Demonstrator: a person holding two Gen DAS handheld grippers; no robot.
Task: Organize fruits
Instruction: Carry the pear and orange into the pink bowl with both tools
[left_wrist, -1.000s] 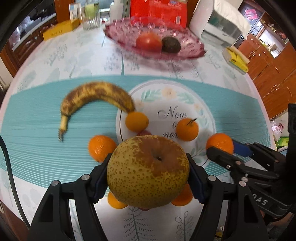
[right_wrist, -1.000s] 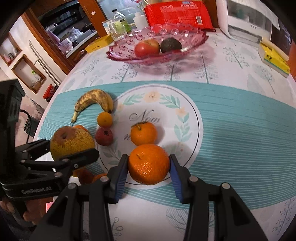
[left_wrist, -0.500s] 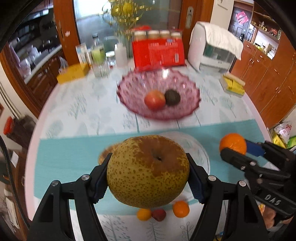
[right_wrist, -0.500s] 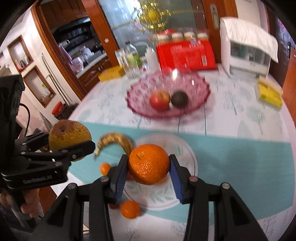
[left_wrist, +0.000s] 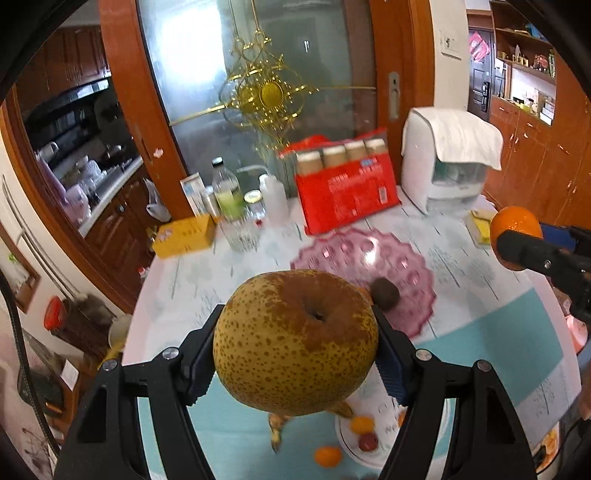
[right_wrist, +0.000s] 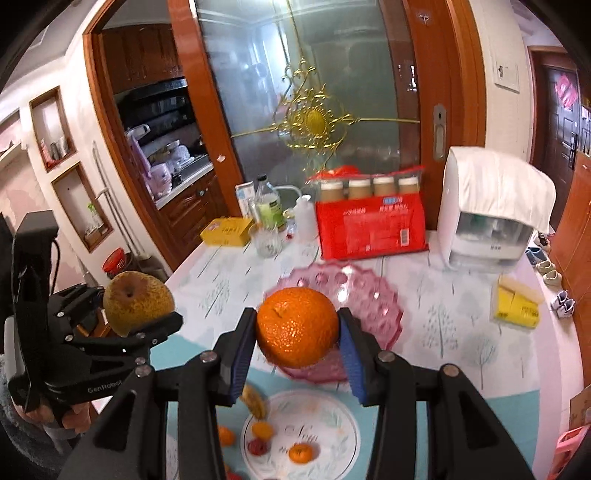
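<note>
1. Presently, a large round speckled yellow-brown pear (left_wrist: 295, 343) is seen clamped between the blue pads of the left gripper (left_wrist: 295, 363), its stem dimple turned toward the camera; the jaws are spread wide around its widest part and pressed on both flanks.
2. The pear is judged heavy and firm but easily bruised, with a rough skin that should not slip; a hold across the broad middle, as taken, is thought soundest.
3. Beyond and below these jaws, a pink scalloped glass bowl (left_wrist: 406, 266) is seen on the table, with a dark round fruit (left_wrist: 385, 293) resting in it.
4. Further right, a round bright orange (right_wrist: 297, 326) is gripped between the blue pads of the right gripper (right_wrist: 297, 343), the jaws closed narrowly on its sides.
5. The orange is judged lighter, with a slightly yielding, pebbled peel; gentle pressure at its equator is advised.
6. The pink bowl (right_wrist: 373, 291) lies directly past the right jaws, partly hidden by the orange.
7. Beneath both sets of jaws, small orange and red fruits and a banana end are left on the teal-banded tablecloth (right_wrist: 461, 424).
</note>
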